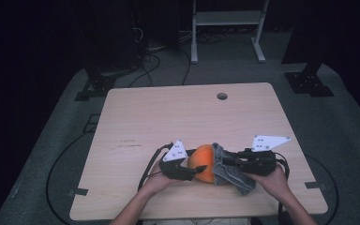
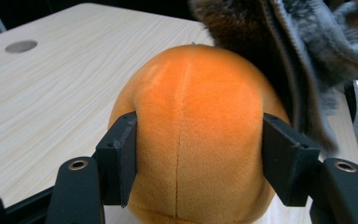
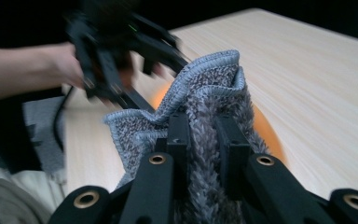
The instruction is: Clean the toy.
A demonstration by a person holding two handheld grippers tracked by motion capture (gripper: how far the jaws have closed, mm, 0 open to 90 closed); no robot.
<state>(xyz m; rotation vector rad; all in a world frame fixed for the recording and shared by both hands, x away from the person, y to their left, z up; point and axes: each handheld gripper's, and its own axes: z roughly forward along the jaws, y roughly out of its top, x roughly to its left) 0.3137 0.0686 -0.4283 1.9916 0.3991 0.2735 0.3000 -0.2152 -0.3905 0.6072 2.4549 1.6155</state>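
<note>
On the table (image 1: 136, 117), round orange plush (image 2: 200, 130) between gripping left tongs (image 2: 198, 158), fuzzy grey cloth (image 3: 205, 140) in clamped right tongs (image 3: 204, 140).

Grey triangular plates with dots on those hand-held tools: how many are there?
2. One grey triangular plate sits atop the left gripper, left of the orange plush ball; the other grey triangular plate tops the right gripper, which holds the grey fuzzy cloth.

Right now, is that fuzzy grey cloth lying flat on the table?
No: the right gripper pinches the grey cloth bunched between its jaws, holding it up against the orange plush ball.
</note>
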